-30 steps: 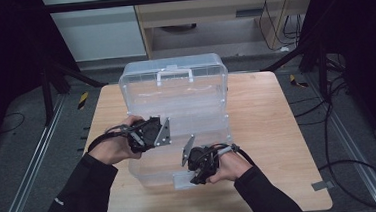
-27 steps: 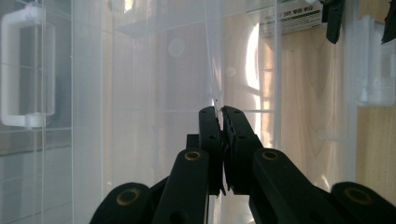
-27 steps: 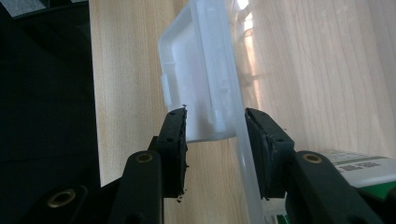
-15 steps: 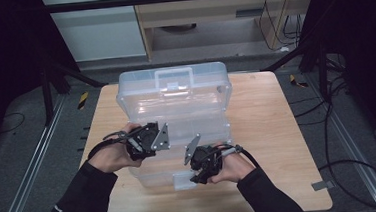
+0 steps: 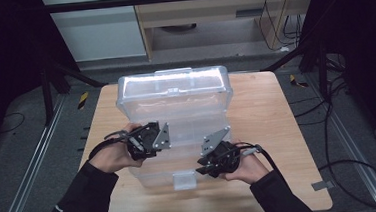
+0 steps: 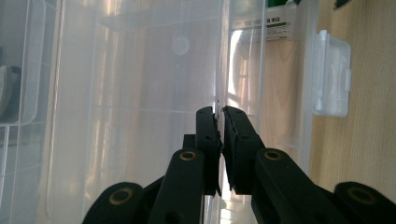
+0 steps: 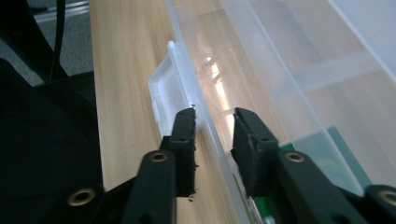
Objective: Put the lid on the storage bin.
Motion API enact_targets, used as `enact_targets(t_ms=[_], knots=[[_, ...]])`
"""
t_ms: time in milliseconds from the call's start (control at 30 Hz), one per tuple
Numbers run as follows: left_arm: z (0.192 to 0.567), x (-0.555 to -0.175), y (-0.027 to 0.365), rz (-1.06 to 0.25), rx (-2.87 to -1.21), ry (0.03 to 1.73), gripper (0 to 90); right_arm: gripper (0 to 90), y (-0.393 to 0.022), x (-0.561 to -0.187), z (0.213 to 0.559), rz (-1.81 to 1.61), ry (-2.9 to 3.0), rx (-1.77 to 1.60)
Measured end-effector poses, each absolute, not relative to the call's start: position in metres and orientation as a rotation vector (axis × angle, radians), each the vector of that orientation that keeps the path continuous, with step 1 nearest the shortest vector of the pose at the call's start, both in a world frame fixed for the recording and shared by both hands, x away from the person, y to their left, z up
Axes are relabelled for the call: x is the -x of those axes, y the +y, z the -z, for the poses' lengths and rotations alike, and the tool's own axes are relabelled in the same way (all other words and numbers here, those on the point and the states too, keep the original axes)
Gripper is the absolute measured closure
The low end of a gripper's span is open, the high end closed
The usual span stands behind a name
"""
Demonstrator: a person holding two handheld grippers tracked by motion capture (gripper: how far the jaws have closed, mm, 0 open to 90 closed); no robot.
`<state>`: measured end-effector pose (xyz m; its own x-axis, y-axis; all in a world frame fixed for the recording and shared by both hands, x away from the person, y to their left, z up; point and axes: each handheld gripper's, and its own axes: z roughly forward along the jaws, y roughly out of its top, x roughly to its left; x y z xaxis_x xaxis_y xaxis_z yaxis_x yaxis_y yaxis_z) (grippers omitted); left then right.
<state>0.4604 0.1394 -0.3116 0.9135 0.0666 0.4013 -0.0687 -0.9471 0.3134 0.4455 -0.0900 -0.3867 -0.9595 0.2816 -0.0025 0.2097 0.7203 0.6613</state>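
Now the clear plastic hinged storage box [image 5: 177, 122] stands nearly wide open on the wooden bench [image 5: 273, 130]; left gripper [image 6: 219, 135] pinches its thin wall, while right gripper [image 7: 212, 135], jaws just closing, loosely straddles the front rim.

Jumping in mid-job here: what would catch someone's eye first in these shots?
The big clear plastic storage box in the middle of the wooden table, its lid raised towards the far side. The left tool is clamped on a thin clear wall of the box, while the right tool straddles the front edge beside the white latch, its jaws just closing but not yet pressing.
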Motion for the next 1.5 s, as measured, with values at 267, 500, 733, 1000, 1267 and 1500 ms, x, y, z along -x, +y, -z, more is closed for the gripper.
enact_targets(t_ms=[267, 500, 733, 1000, 1267, 1500], knots=[[0.311, -0.461, 0.137, -0.588, -2.769, 0.000, 83.5, 86.5, -0.118, -0.441, 0.384, -1.213, 2.705, -0.544], [0.312, -0.462, 0.138, -0.584, -2.763, 0.006, 83.2, 89.9, -0.138, -0.437, 0.372, -1.330, 2.601, -0.600], [0.312, -0.462, 0.137, -0.581, -2.765, 0.007, 82.9, 89.7, -0.151, -0.439, 0.355, -1.470, 2.460, -0.641], [0.312, -0.462, 0.137, -0.578, -2.766, 0.007, 82.9, 90.0, -0.163, -0.450, 0.342, -1.561, 2.261, -0.737], [0.313, -0.462, 0.138, -0.570, -2.759, 0.016, 82.9, 89.7, -0.175, -0.474, 0.342, -1.554, 2.114, -0.890], [0.314, -0.462, 0.139, -0.560, -2.757, 0.010, 83.0, 90.0, -0.183, -0.488, 0.343, -1.545, 2.059, -0.971]])
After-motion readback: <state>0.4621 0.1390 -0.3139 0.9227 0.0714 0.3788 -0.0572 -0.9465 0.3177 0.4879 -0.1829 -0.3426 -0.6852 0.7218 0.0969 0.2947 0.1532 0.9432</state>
